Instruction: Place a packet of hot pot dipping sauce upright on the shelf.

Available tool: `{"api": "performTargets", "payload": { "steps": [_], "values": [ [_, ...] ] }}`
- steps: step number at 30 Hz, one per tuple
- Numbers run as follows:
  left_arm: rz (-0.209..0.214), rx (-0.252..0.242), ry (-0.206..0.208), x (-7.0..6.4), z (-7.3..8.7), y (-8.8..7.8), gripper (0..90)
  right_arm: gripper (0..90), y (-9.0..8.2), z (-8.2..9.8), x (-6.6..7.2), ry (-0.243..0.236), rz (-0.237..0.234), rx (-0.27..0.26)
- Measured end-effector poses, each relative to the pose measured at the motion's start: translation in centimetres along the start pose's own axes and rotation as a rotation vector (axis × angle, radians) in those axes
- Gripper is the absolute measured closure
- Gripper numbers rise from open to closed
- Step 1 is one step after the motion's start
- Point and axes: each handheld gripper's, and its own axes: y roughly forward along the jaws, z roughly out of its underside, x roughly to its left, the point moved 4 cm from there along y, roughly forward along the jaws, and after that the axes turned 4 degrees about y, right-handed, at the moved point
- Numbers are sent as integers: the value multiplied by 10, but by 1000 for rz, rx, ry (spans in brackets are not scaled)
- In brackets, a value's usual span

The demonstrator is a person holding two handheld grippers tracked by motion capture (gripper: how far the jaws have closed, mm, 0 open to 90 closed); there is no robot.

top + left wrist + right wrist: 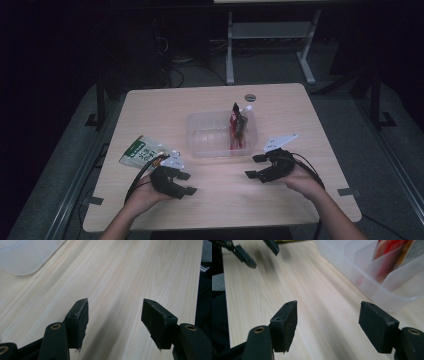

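Note:
A clear plastic container (207, 135) stands mid-table, and a red snack packet (236, 127) leans upright in its right end. A green and white packet (142, 151) lies flat on the table to the left. My left gripper (190, 183) hovers low near the front left, just right of that packet, open with nothing between its jaws (115, 315). My right gripper (251, 166) is open and empty at the container's front right corner. In the right gripper view (328, 320) the container (362, 272) and the red packet (387, 255) are at upper right, and the left gripper (262, 253) is far off.
The light wooden table (220, 200) has bare wood between the two hands. A dark round cap (250, 97) sits near its far edge. A white desk frame (270, 50) stands on the floor beyond. A corner of the container (22, 257) is in the left gripper view.

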Motion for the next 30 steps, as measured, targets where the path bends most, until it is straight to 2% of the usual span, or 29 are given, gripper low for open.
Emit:
{"api": "performTargets", "payload": {
  "steps": [6, 10, 16, 18, 22, 24, 28, 30],
  "values": [
    [-7, -3, -3, 2, 2, -2, 381, 278, -3, 17, 7, 12, 20, 2],
    [-19, -7, -20, 6, 2, -4, 381, 266, -4, 29, 14, 15, 31, 7],
    [-60, -13, -44, 14, 4, -13, 390, 260, 0, 36, 15, 0, 3, 37],
    [-82, -27, -68, 18, 4, -18, 407, 259, 3, 36, 14, -9, 0, 40],
    [-165, -33, -82, 31, 6, -31, 478, 258, 5, 36, 14, -10, -1, 41],
    [-221, -48, -95, 39, 8, -40, 551, 258, 5, 36, 14, -14, -2, 44],
    [-291, -86, -133, 55, 10, -58, 718, 258, 8, 36, 14, -12, -8, 53],
    [-339, -64, -131, 64, 12, -65, 793, 259, 10, 36, 14, -21, -11, 60]
  ]
}}
